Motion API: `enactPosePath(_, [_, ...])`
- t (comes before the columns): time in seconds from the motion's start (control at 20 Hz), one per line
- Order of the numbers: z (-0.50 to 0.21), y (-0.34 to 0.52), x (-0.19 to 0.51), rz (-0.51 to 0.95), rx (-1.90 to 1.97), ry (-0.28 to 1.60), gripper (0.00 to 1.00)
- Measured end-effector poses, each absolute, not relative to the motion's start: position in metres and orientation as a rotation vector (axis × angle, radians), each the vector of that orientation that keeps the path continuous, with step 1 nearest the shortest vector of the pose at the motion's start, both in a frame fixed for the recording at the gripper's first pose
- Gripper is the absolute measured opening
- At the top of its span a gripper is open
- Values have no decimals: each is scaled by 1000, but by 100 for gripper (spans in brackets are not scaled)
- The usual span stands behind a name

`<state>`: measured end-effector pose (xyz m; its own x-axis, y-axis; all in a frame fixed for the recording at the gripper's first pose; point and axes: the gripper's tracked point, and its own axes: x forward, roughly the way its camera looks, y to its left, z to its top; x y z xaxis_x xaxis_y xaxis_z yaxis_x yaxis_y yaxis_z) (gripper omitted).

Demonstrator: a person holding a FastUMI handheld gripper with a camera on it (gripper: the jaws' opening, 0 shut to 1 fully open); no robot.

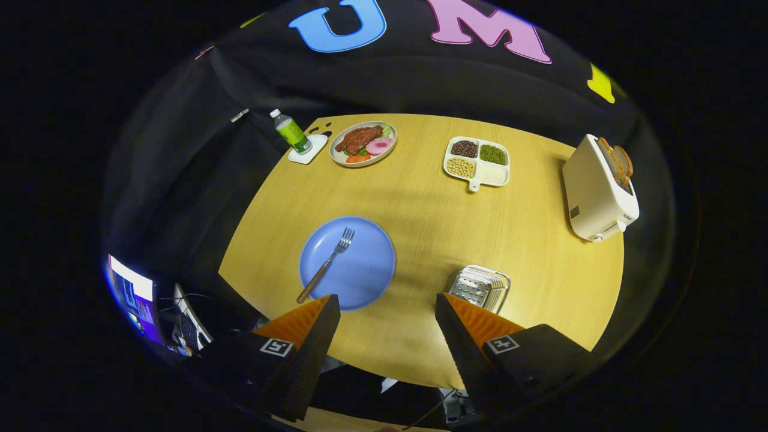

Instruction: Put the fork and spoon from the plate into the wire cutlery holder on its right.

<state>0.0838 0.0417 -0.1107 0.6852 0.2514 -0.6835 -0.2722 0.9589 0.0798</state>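
While the gripper (387,303) hangs above the round wooden table (432,240), its fingers spread wide and hold nothing. Just ahead of them, a blue plate (366,270) carries a fork (327,264), lying diagonally with tines pointing away and wooden handle nearest the fingers. Right of the plate stands the wire cutlery holder (480,287). Beyond, a divided tray (477,161) holds beans.

No text could be read. The bottle (291,132) carried a green label, the toaster (599,191) small marks on its side, and each finger of the wide-open tongs (387,309) a square black-and-white marker, all too small or wordless.
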Motion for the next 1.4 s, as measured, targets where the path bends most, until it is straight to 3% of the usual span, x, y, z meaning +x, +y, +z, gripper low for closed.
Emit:
enactPosePath(0.5, [-199, 163, 125, 317, 28, 854, 100])
enactPosePath(1.15, [-274, 187, 160, 200, 66, 982, 99])
enactPosePath(1.3, [-285, 195, 157, 197, 85, 1011, 94])
enactPosePath(1.4, [-291, 199, 155, 194, 104, 1030, 77])
